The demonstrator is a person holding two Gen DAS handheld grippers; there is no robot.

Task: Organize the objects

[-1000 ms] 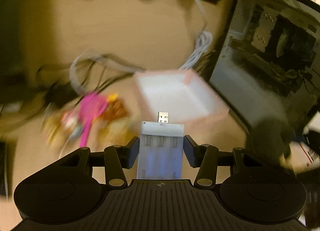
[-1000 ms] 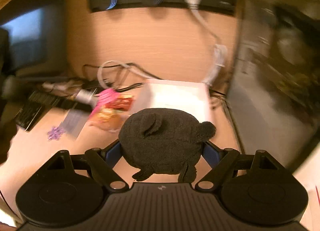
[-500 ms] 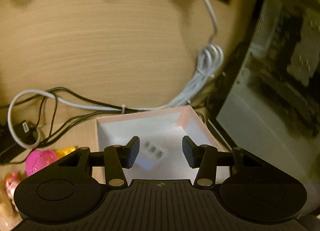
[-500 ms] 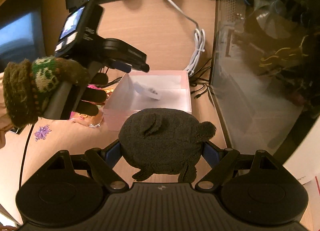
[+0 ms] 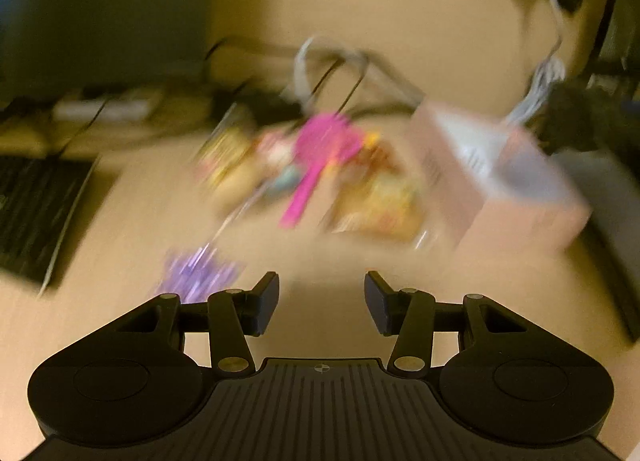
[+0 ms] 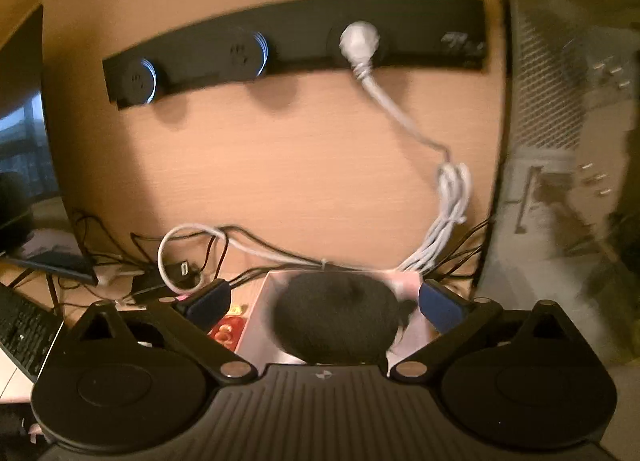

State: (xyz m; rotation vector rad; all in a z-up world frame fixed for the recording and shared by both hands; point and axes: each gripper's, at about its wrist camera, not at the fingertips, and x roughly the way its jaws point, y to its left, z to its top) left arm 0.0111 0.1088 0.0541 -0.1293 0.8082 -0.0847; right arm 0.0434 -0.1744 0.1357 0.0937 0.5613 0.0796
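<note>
My left gripper (image 5: 321, 301) is open and empty above the desk, in a blurred view. Ahead of it lie a pink brush (image 5: 316, 157), snack packets (image 5: 380, 205) and a purple snowflake piece (image 5: 196, 275). The pink box (image 5: 520, 201) stands to the right. My right gripper (image 6: 324, 299) is open wide over the pink box (image 6: 260, 325). The dark plush toy (image 6: 336, 323) lies between the spread fingers, apart from both pads, and sits in the box. The same plush shows blurred at the right in the left wrist view (image 5: 576, 121).
A black power strip (image 6: 296, 53) with a white plug and cable (image 6: 452, 197) runs along the wooden back wall. A glass-sided computer case (image 6: 568, 141) stands at right. Tangled cables (image 6: 192, 253) and a keyboard (image 5: 36, 213) are at left.
My left gripper dropped the white battery charger into the box, then swung back left over the clutter. My right gripper moved over the box and opened, releasing the plush toy.
</note>
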